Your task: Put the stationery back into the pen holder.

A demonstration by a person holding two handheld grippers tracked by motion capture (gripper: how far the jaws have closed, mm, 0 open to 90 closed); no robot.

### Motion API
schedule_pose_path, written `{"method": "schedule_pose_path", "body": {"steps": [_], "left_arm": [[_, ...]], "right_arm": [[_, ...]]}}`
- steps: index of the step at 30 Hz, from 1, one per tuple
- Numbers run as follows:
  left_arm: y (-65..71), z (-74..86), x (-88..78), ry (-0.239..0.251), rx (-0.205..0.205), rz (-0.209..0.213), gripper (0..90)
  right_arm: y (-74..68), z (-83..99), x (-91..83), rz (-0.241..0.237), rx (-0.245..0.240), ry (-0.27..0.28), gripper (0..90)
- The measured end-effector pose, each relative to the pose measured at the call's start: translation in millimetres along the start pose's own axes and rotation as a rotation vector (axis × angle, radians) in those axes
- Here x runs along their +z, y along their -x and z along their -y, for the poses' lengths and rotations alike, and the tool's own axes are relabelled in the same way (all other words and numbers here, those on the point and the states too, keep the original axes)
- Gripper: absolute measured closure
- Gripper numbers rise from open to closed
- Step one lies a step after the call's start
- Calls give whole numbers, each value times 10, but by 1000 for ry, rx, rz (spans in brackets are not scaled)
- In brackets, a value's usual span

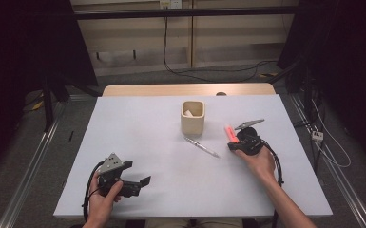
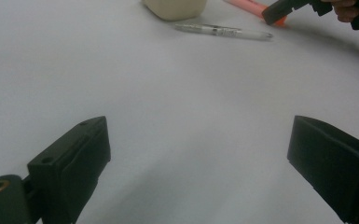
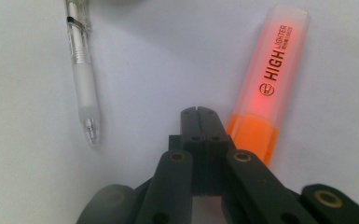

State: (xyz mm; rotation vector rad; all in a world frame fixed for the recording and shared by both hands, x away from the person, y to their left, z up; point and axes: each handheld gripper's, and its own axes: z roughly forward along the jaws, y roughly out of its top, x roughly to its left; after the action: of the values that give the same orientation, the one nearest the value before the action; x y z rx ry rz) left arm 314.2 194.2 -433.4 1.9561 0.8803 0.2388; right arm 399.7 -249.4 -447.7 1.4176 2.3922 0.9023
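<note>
An orange highlighter (image 1: pixel 231 133) lies on the white table (image 1: pixel 138 137), right of a clear pen (image 1: pixel 202 146) and a cream square cup (image 1: pixel 192 117). My right gripper (image 1: pixel 231 146) is shut, its jaws pressed together with nothing between them. In the right gripper view its tips (image 3: pixel 199 114) rest just left of the highlighter's orange cap (image 3: pixel 254 135), with the pen (image 3: pixel 81 70) farther left. My left gripper (image 1: pixel 140 173) is held near the table's front left, open. Its jaws (image 2: pixel 196 158) stand wide apart over bare table, far from the pen (image 2: pixel 224 31) and the cup (image 2: pixel 175 7).
Something pale sits inside the cup. A wooden strip (image 1: pixel 185 89) edges the table's far side. Cables (image 1: pixel 209 71) run over the floor behind, and metal rails (image 1: pixel 38 152) flank the table. Broad bare surface lies between the two grippers.
</note>
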Motion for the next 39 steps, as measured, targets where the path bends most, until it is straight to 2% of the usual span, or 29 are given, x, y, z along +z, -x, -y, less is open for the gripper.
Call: {"method": "schedule_pose_path", "body": {"steps": [3,5,7,10,15,17,19,23,26,31,34,36,39], "left_arm": [[-1,3,6,-3,-3,1,57],[5,9,20,-7,-1,4,61],[17,11,22,-9,1,5,65],[19,11,18,-12,6,0,65],[10,19,10,-6,-6,-2,64],[7,21,4,-9,3,-1,63],[9,25,5,-4,2,2,62],[3,24,-3,-4,6,1,60],[0,24,-7,0,3,0,60],[3,29,-3,-3,2,1,60],[7,28,-3,-5,6,4,60],[6,26,-5,-3,6,3,60],[3,28,-3,1,0,2,60]], "right_arm": [[40,29,-13,-15,8,11,900],[38,40,-28,7,-4,10,900],[28,54,-38,52,-16,19,900],[44,76,-44,47,3,30,900],[51,67,-52,55,-13,21,900],[58,66,-68,96,-21,21,900],[95,73,-72,70,-9,32,900],[102,78,-73,70,-10,32,900],[94,76,-100,42,-12,49,900],[62,5,-272,15,-18,129,900],[55,-23,-360,12,-23,166,837],[66,-30,-390,7,-28,173,807],[84,-30,-406,9,-36,164,713]]}}
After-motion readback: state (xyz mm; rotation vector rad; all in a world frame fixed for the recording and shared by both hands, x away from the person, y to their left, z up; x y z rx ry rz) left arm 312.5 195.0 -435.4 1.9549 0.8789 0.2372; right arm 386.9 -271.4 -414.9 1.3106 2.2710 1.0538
